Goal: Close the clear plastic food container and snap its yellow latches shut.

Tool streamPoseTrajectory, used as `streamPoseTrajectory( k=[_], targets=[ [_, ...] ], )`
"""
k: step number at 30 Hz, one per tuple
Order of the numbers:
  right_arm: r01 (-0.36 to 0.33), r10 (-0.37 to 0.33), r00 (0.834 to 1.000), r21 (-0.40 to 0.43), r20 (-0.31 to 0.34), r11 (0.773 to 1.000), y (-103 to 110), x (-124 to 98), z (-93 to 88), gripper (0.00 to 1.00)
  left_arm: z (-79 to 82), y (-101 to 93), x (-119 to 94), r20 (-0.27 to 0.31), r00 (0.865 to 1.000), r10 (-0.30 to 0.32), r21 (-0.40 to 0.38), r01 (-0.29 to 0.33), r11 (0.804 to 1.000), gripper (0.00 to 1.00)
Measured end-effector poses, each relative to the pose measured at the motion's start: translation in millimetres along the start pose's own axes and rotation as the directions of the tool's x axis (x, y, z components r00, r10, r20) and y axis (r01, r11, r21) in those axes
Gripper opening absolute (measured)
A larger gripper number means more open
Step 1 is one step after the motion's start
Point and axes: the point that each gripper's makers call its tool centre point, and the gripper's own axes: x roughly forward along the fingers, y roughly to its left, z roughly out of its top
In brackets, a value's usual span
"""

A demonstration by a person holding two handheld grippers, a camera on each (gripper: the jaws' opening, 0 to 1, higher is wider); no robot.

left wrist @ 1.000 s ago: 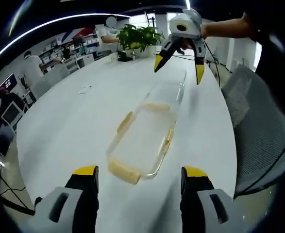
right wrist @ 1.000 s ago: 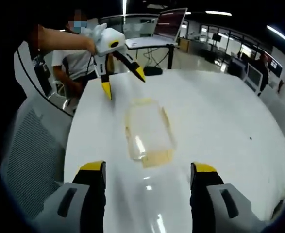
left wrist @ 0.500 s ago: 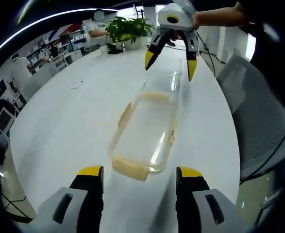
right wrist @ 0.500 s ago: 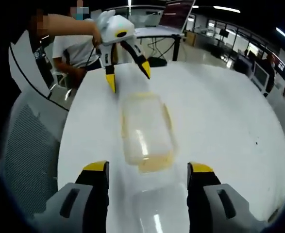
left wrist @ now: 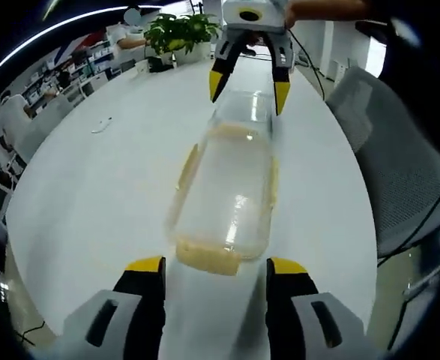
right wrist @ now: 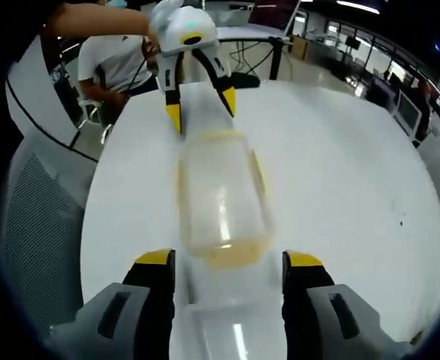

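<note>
White table (left wrist: pixel 92 195) was seen w/ clear container (left wrist: pixel 227 195) lying lengthwise btwn left hand-held gripper (left wrist: pixel 214 268) and right hand-held gripper (right wrist: pixel 228 261), both held agape, nothing gripped.

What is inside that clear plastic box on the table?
Nothing that I can make out: through the clear container only the white table shows. Its yellow latches blur the ends, so small contents there could be missed.
</note>
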Motion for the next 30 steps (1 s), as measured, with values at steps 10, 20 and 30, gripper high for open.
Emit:
streamPoseTrajectory(
  k=[10,20,30],
  targets=[
    [-0.023,0.016,0.996,-0.085,-0.086,0.996,1,16,-5.9,0.51,-3.3,8.1,6,-0.035,0.999,-0.021,0.044,0.023,0.999,0.41],
    [-0.042,0.012,0.978,-0.142,-0.207,0.989,-3,28,-16.9,0.47,-5.9,15.8,15,-0.064,0.997,-0.046,0.084,0.052,0.995,0.38],
    [-0.048,0.012,0.964,-0.130,-0.267,0.990,-6,40,-24.1,0.44,-7.5,12.4,22,-0.087,0.992,-0.096,0.104,0.105,0.989,0.35]
  ],
)
